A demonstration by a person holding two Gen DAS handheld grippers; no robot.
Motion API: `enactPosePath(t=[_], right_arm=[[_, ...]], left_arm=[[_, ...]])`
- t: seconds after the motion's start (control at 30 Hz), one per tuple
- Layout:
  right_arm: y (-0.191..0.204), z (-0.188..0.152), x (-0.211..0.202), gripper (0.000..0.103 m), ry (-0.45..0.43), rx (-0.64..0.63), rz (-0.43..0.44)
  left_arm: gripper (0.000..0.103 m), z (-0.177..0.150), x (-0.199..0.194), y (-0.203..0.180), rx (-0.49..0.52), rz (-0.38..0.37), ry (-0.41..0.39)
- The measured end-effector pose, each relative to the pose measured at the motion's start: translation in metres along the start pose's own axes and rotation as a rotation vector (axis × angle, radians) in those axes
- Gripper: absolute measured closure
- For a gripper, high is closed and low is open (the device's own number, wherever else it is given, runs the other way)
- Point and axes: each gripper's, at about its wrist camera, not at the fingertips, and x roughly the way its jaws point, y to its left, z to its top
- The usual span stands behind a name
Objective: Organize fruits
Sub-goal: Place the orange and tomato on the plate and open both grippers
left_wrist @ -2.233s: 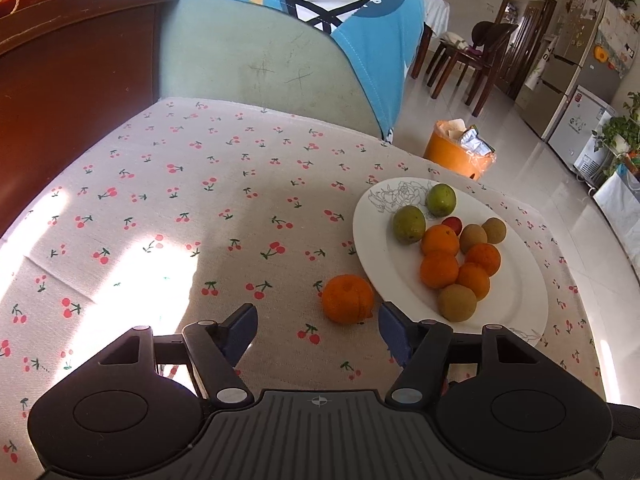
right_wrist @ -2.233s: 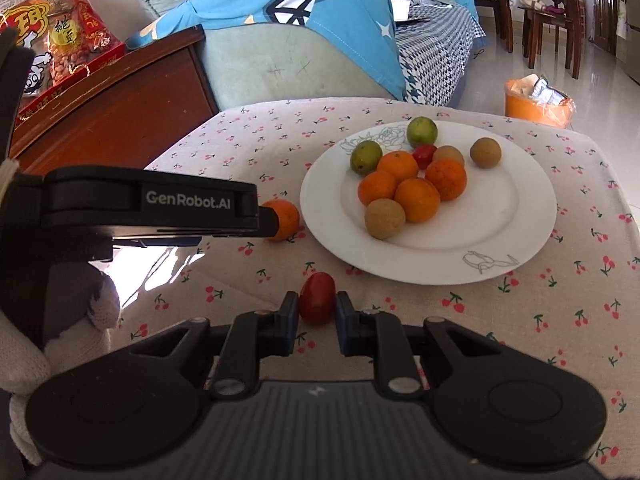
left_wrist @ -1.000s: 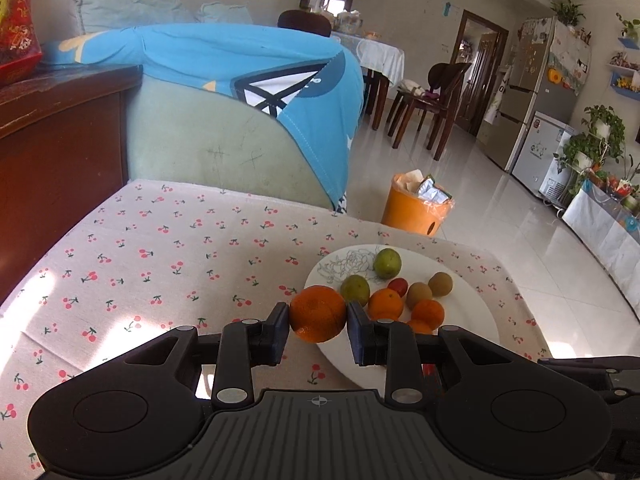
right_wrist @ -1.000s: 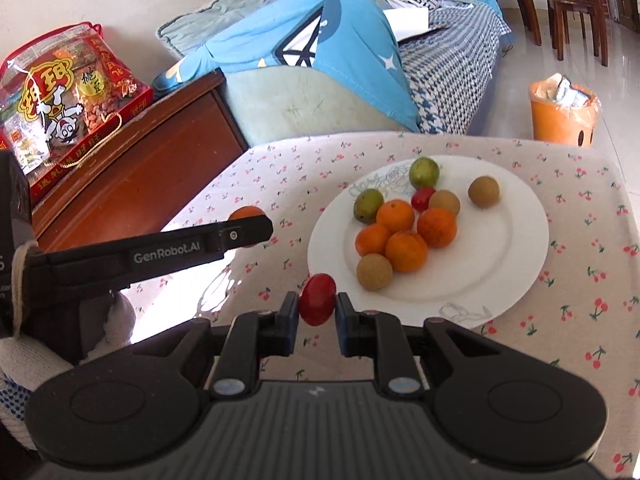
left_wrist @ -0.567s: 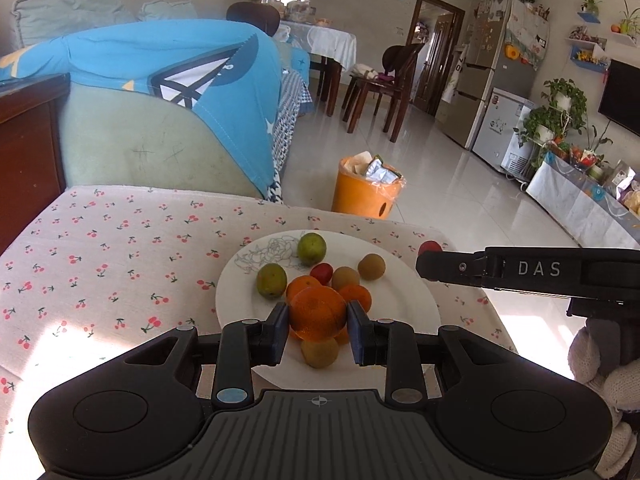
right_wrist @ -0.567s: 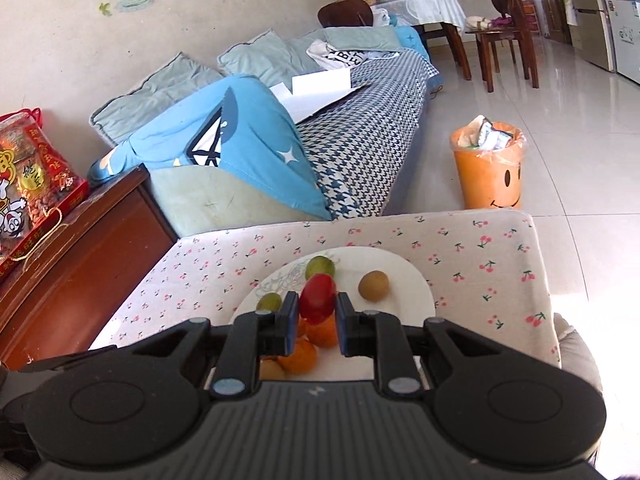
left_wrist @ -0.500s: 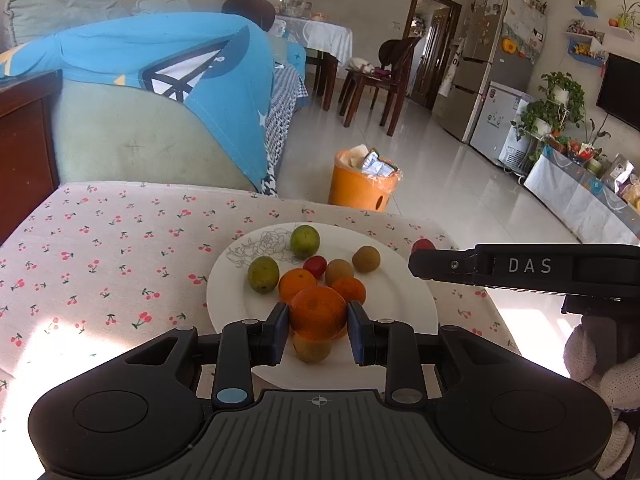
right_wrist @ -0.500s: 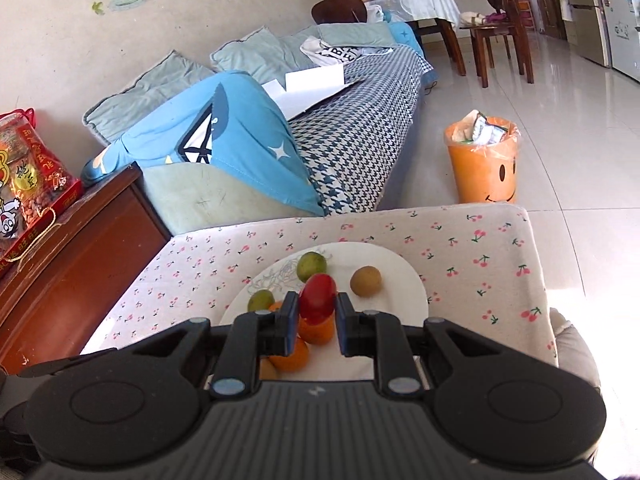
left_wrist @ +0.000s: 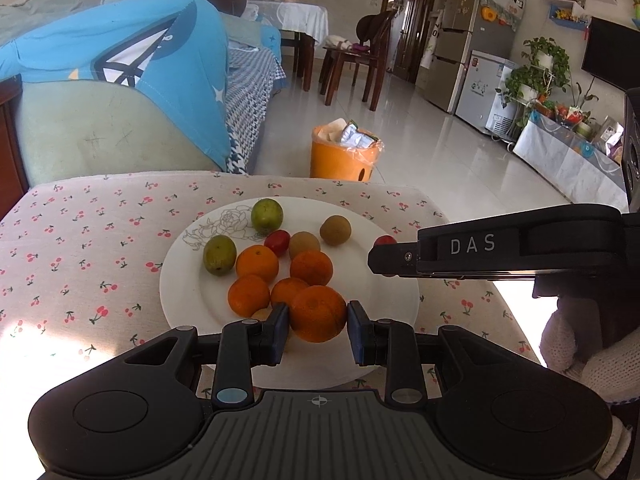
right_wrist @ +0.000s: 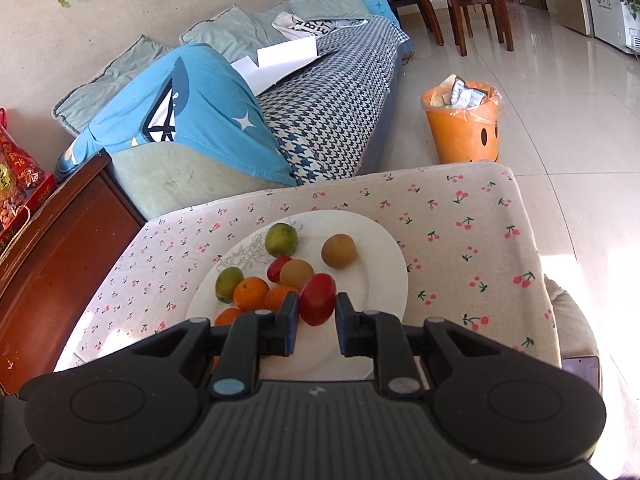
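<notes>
**Left wrist view: two fruits arrive over a crowded plate**

Left wrist view looks across a cherry-print tablecloth [left_wrist: 80, 240] to a white plate [left_wrist: 384, 320] lying directly beyond and beneath the jaws. On it, ahead of the jaws and slightly to their left, sit four loose oranges [left_wrist: 257, 264], two green fruits [left_wrist: 267, 216], three brown fruits [left_wrist: 335, 230] and a small red fruit [left_wrist: 278, 241]. The left gripper [left_wrist: 317, 322] is clamped on a fifth orange [left_wrist: 318, 313], held over the near part of the plate, hard against the orange cluster. To the right of these jaws, level with the pile, the right gripper [left_wrist: 380, 258] reaches in side-on with a red tip showing at its end; a hand in a white glove [left_wrist: 576, 356] grips its handle.

The right wrist view shows that gripper [right_wrist: 317, 316] pinching an oval red fruit [right_wrist: 318, 298] between its pads, over the plate [right_wrist: 384, 256] with bare porcelain just right of its jaws.

Judging from this, both fruits are at the set-down stage. Done well, each would be lowered until it nearly touches the plate before the jaws part, since round fruit dropped from height rolls. The orange looks best settled in the bare patch nearest the jaws rather than on top of the pile; the red fruit suits the open space right of its jaws, well inside the rim. Staggering the two releases would keep the grippers from crowding each other.
</notes>
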Motion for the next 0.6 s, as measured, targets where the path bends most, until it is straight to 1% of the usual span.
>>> enactPosePath(t=[0.13, 0.2, 0.23, 0.27, 0.3, 0.33, 0.37, 0.4, 0.47, 0.5, 0.57, 0.6], right_arm=[[-0.007, -0.001, 0.005, 0.084, 0.023, 0.042, 0.0], [-0.008, -0.001, 0.005, 0.082, 0.02, 0.053, 0.001], [-0.008, -0.001, 0.004, 0.079, 0.013, 0.053, -0.001], [-0.008, 0.0, 0.003, 0.079, 0.006, 0.051, -0.004], [-0.008, 0.001, 0.001, 0.079, 0.0, 0.052, -0.002], [-0.007, 0.002, 0.0, 0.079, -0.003, 0.055, -0.001], [-0.007, 0.003, 0.0, 0.078, -0.005, 0.058, -0.001], [-0.007, 0.004, -0.001, 0.078, -0.008, 0.061, -0.001], [-0.007, 0.006, -0.003, 0.075, -0.014, 0.062, -0.003], [-0.006, 0.006, -0.003, 0.073, -0.016, 0.061, -0.008], [-0.006, 0.007, -0.005, 0.059, -0.022, 0.058, -0.021], [-0.006, 0.007, -0.006, 0.058, -0.024, 0.057, -0.022]], left_arm=[[0.074, -0.002, 0.003, -0.003, 0.011, 0.0, 0.005], [0.072, -0.001, 0.003, -0.005, 0.015, 0.005, 0.006], [0.071, -0.001, 0.003, -0.005, 0.019, 0.008, 0.006], [0.068, 0.0, 0.001, -0.006, 0.023, 0.012, 0.003], [0.059, 0.001, 0.0, -0.006, 0.025, 0.018, -0.002], [0.053, 0.002, -0.002, -0.007, 0.025, 0.027, -0.004], [0.044, 0.003, -0.004, -0.007, 0.025, 0.035, -0.006], [0.041, 0.005, -0.005, -0.007, 0.026, 0.039, -0.008], [0.04, 0.008, -0.009, -0.007, 0.026, 0.047, -0.002], [0.033, 0.01, -0.01, -0.007, 0.022, 0.054, 0.008], [0.027, 0.013, -0.012, -0.007, 0.01, 0.079, 0.033], [0.027, 0.014, -0.014, -0.007, 0.007, 0.083, 0.038]])
